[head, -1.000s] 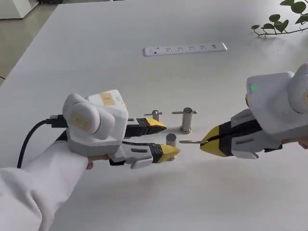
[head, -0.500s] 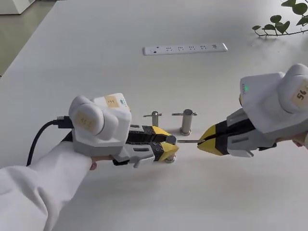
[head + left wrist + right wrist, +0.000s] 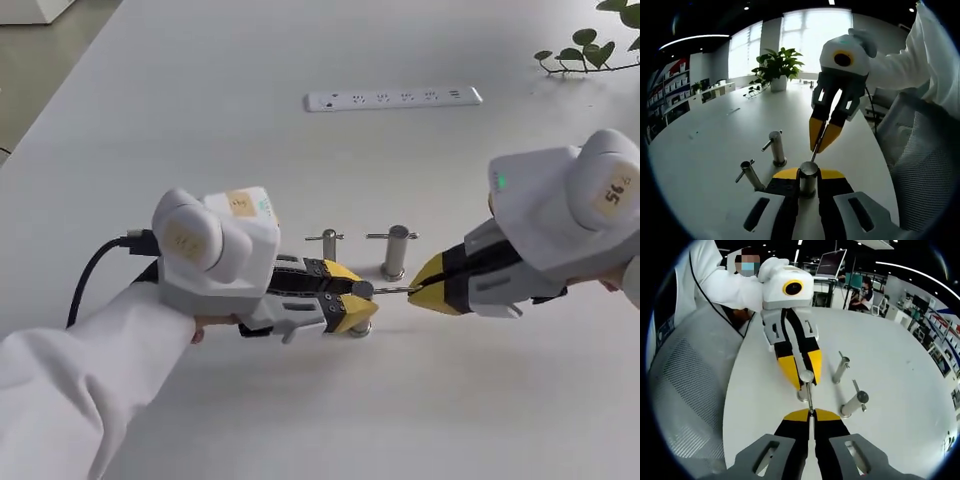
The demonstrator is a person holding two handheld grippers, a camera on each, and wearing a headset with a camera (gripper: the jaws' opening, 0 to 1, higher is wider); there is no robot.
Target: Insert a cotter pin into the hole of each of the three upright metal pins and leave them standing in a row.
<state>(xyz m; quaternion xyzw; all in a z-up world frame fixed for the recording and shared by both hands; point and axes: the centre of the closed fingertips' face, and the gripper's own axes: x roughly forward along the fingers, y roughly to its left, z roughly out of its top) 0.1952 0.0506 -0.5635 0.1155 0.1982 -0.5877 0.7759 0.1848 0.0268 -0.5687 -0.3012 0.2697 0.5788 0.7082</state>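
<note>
Three upright metal pins stand on the white table (image 3: pixel 300 400). The far pin (image 3: pixel 329 244) and the middle pin (image 3: pixel 397 252) each carry a cotter pin through the top. My left gripper (image 3: pixel 357 306) is shut on the near pin (image 3: pixel 360 291), which stands between its yellow fingertips (image 3: pixel 785 174) as the near pin (image 3: pixel 808 177) in the left gripper view. My right gripper (image 3: pixel 420 291) is shut on a thin cotter pin (image 3: pixel 393 291) that lies level, its tip at the near pin's head. In the right gripper view the cotter pin (image 3: pixel 810 397) points at the near pin (image 3: pixel 806 377).
A white power strip (image 3: pixel 393 98) lies at the back of the table. Plant leaves (image 3: pixel 590 50) reach in at the back right. A black cable (image 3: pixel 95 270) trails from the left gripper off to the left.
The left gripper has shut on the near pin, which stood free between its open jaws a second ago. The right gripper has moved left, bringing the cotter pin's tip to the pin's head.
</note>
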